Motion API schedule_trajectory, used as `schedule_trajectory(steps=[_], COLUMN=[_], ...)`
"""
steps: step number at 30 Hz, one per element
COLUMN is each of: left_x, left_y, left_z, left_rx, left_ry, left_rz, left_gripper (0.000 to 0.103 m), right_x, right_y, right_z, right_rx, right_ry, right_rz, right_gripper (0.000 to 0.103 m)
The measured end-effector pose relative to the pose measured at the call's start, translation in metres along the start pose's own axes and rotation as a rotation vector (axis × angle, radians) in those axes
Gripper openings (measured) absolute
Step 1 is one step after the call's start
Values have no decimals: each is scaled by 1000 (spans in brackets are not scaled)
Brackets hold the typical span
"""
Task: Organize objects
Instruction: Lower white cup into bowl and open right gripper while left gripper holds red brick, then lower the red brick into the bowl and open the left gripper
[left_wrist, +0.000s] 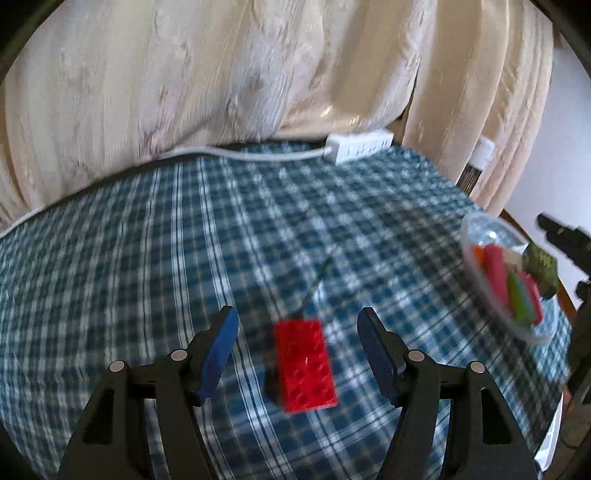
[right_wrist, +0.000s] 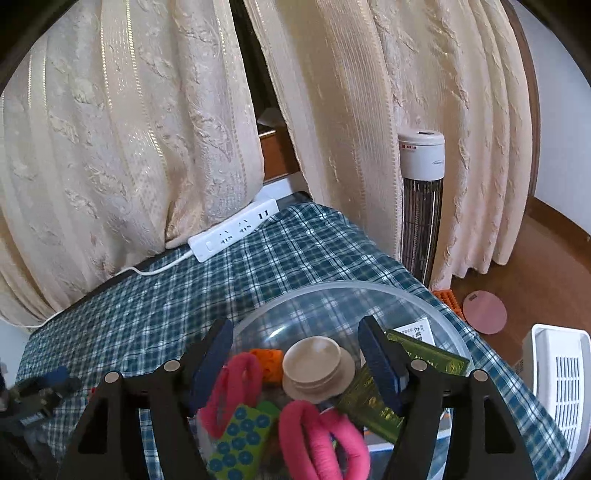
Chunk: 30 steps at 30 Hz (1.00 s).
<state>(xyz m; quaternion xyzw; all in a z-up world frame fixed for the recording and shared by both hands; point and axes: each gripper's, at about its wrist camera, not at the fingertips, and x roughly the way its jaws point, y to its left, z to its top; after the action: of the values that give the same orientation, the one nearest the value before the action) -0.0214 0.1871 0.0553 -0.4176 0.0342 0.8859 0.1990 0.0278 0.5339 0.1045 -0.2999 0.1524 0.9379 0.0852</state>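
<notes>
Studs covered the red block, lying on the checked surface between our left tool's spread pads, untouched. Our right tool hung spread, empty, over the clear bowl.

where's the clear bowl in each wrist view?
Left wrist: the bowl sits at the right edge, on the plaid cloth, right of the red brick.
Right wrist: the bowl fills the bottom centre, directly under the right tool.
Shared landmark: the white power strip at the cloth's far edge, below the curtain.
</notes>
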Motion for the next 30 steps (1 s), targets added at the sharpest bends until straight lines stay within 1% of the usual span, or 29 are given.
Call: schedule_trajectory(steps=[2,3,5,7,9,12,17,21,26,30], left_x=[8,10,16,24,29,29,25,21,15,10], left_y=[-1,-3,-8,-11,-12,-12,-21,-39,-69,-99], left_z=[-7,-9,-12,-15,-17,-18,-17,-9,12,34], left_rx=[5,11,36,52,51,53,88,124,165,194], left_ry=[25,31,42,66,80,77,60,39,-7,-40], left_rz=[16,23,43,42,38,56,53,26,-27,-93], left_gripper=[68,66,55,45,38,32,32,32,32,32], right_x=[-5,-7,-12,-17,-20,-22,-25,-29,-36,-40], right_y=[0,0,1,0,-1,-4,-10,-16,-25,-34], right_z=[-2,-2,-4,-6,-7,-9,-12,-14,-16,-18], right_rx=[1,2,0,-2,-2,4,20,35,51,60], right_ry=[-6,-8,-12,-18,-24,-25,-30,-39,-53,-61], right_rz=[1,1,1,-3,-4,0,8,9,3,-12], right_gripper=[74,74,74,74,74,74,74,74,74,74])
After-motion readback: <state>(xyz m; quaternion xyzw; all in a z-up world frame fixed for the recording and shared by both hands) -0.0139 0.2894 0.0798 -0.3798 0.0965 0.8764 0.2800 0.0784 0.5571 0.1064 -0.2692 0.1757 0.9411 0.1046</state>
